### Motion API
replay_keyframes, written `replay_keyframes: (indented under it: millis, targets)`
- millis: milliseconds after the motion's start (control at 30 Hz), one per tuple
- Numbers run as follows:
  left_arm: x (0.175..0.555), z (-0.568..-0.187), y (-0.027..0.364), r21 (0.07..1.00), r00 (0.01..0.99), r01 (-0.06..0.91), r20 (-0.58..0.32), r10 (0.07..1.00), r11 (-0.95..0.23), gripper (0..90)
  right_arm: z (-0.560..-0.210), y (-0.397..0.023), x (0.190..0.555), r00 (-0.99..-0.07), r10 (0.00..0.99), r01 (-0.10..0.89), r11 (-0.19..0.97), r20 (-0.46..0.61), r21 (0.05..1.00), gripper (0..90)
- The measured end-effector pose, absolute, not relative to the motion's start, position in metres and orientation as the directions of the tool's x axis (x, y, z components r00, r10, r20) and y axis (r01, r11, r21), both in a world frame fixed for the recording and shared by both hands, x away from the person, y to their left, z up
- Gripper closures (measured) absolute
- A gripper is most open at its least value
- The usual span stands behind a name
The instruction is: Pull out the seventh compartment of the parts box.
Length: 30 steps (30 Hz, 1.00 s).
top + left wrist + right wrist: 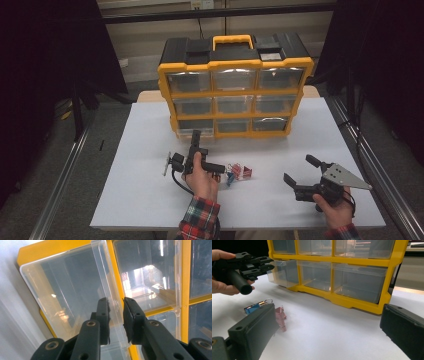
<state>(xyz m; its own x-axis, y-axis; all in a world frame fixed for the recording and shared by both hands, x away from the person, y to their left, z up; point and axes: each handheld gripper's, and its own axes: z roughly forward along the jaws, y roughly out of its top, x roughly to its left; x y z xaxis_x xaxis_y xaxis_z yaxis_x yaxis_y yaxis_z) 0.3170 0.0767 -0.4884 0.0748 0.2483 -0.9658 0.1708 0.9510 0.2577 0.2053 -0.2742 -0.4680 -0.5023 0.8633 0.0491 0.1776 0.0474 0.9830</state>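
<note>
A yellow and black organizer (235, 64) with clear drawers stands at the back of the white table (150, 125). Its bottom-left drawer (194, 125) (67, 290) (282, 273) is pulled out a little. My left gripper (195, 135) (115, 301) (270, 263) is shut on the clear lip at that drawer's front, with a hand around its body. My right gripper (300, 169) (328, 311) is held low over the table's front right, its jaws wide open with nothing between them.
A small pile of binder clips (237, 172) lies just right of the left hand; a blue clip (255, 307) and a pink clip (280, 316) show in the right gripper view. Metal rails run along both sides of the table.
</note>
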Motion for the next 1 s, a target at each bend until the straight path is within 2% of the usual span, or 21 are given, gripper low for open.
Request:
replay_keyframes:
  millis: [500,667,733,767,1000]
  targets:
    - [0.309,-0.492,0.082,0.311,0.093,0.179,-0.950,0.298,0.934,76.8,-0.466,-0.273,0.205,-0.513,0.857,0.168,0.051,0.043,0.985,0.1]
    - [0.307,-0.493,0.084,0.313,0.099,0.172,-0.949,0.300,0.934,77.2,-0.466,-0.272,0.205,-0.511,0.859,0.169,0.054,0.041,0.984,0.2]
    - [0.307,-0.491,0.082,0.285,0.097,0.160,-0.957,0.272,0.945,77.2,-0.466,-0.272,0.205,-0.510,0.859,0.171,0.052,0.043,0.984,0.1]
    - [0.305,-0.493,0.084,0.315,0.099,0.175,-0.948,0.302,0.933,77.4,-0.466,-0.272,0.205,-0.510,0.859,0.171,0.052,0.043,0.984,0.1]
    - [0.304,-0.495,0.085,0.313,0.110,0.188,-0.949,0.296,0.931,80.0,-0.466,-0.272,0.205,-0.512,0.858,0.169,0.055,0.040,0.984,0.1]
